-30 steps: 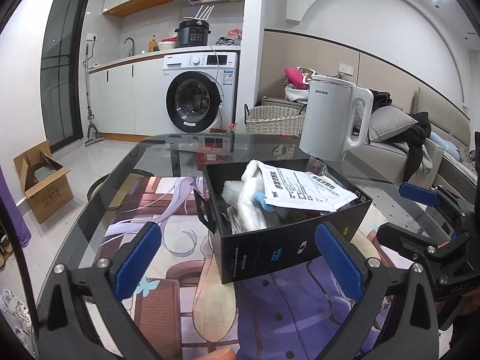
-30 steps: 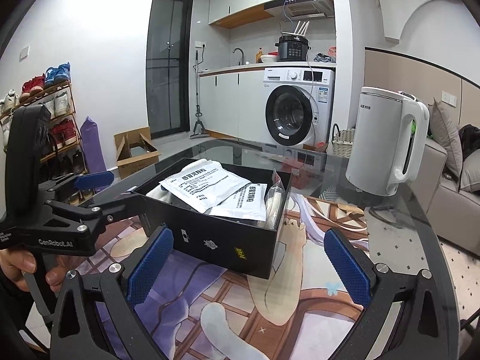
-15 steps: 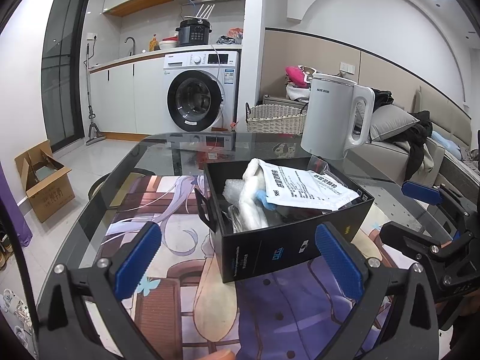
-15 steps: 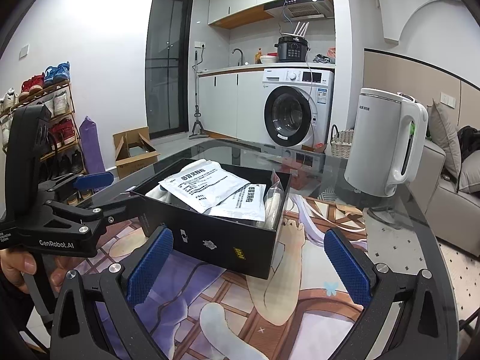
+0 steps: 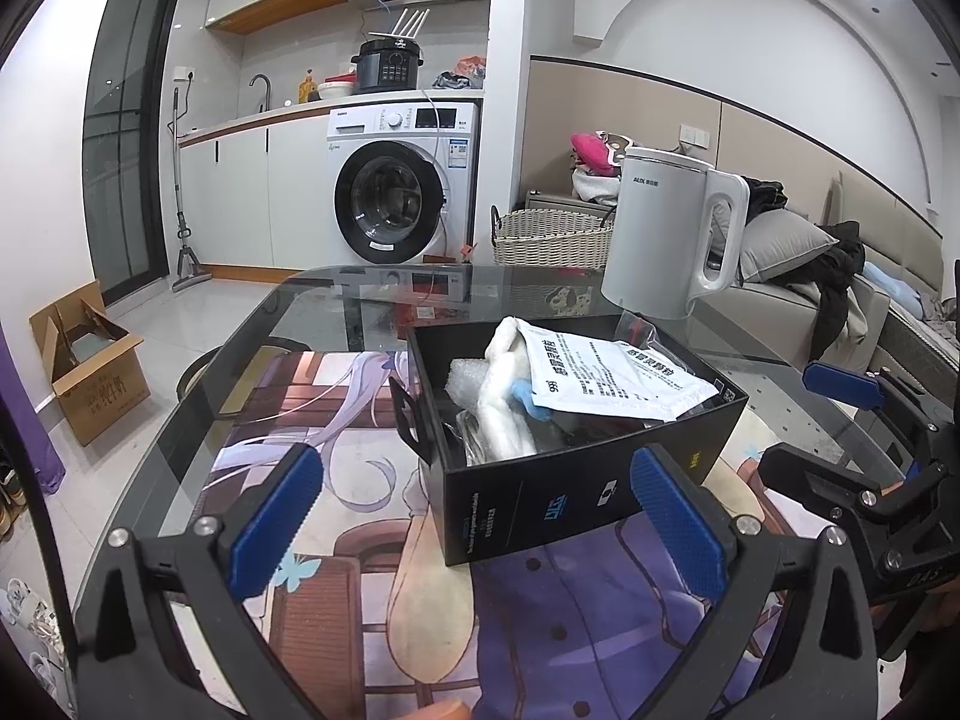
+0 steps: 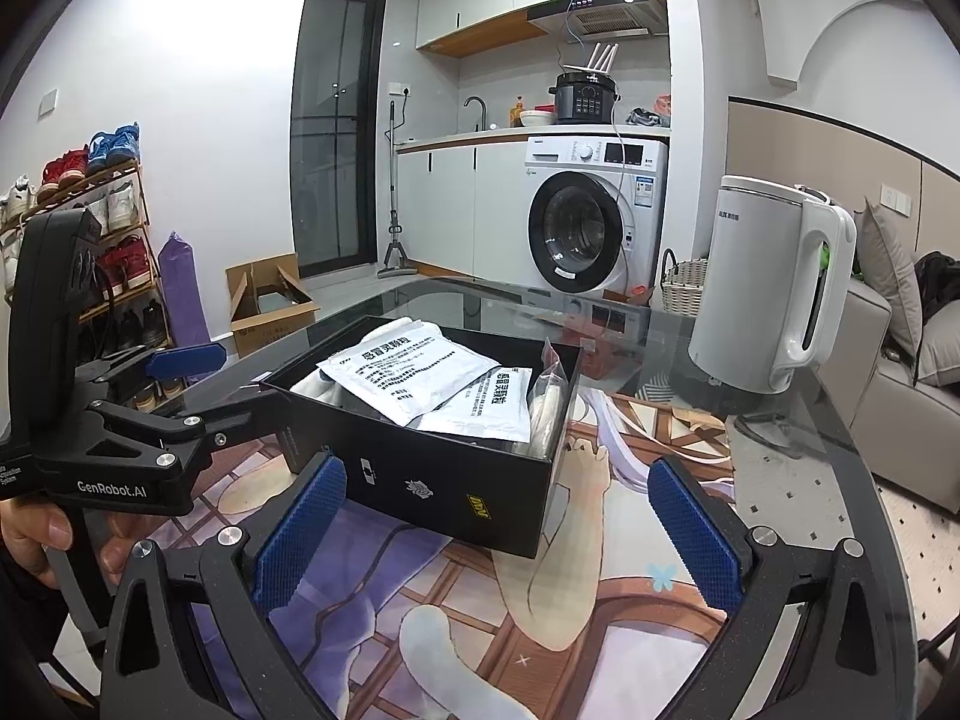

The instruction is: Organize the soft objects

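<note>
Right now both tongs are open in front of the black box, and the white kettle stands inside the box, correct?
Not quite. In the right wrist view the white kettle stands on the glass table beyond the black box, not inside. Both tongs are open.

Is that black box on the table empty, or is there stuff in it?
Not empty. The lidless black box holds white printed sachets, a white soft roll and bubble wrap, nearly up to its rim.

One box [image 5: 576, 480], two white packets [image 6: 414, 378] in it, one kettle [image 5: 672, 240], two grippers [image 5: 474, 516].
</note>
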